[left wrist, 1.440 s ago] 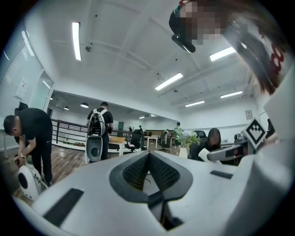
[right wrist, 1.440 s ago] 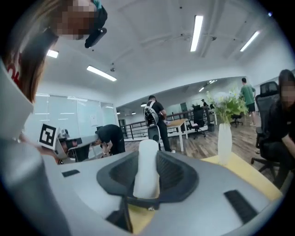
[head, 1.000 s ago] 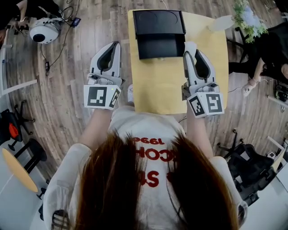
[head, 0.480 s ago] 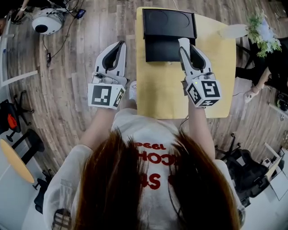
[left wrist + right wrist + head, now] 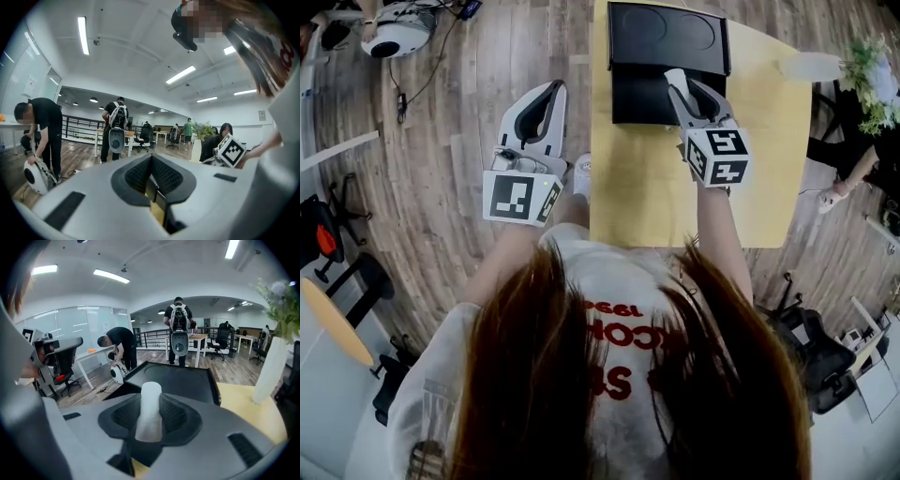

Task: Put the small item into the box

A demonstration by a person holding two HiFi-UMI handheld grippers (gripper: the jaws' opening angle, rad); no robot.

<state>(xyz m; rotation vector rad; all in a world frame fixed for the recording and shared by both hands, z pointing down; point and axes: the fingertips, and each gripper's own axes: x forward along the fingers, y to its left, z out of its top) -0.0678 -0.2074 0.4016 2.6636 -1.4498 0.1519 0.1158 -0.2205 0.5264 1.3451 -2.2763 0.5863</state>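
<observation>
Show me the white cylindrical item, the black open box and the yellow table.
White cylindrical item [image 5: 149, 411]: right gripper view, its middle, between the jaws.
Black open box [image 5: 667, 37]: head view, its lid.
Yellow table [image 5: 773, 178]: head view, bare top.

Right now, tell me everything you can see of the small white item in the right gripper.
The small white item is a smooth, matte cylinder with a rounded end, plastic or foam by its look. The right gripper's ribbed black pads clamp it on both sides, lengthwise, its end poking past the tips. In the head view it is above the open black box, touching only the pads.
</observation>
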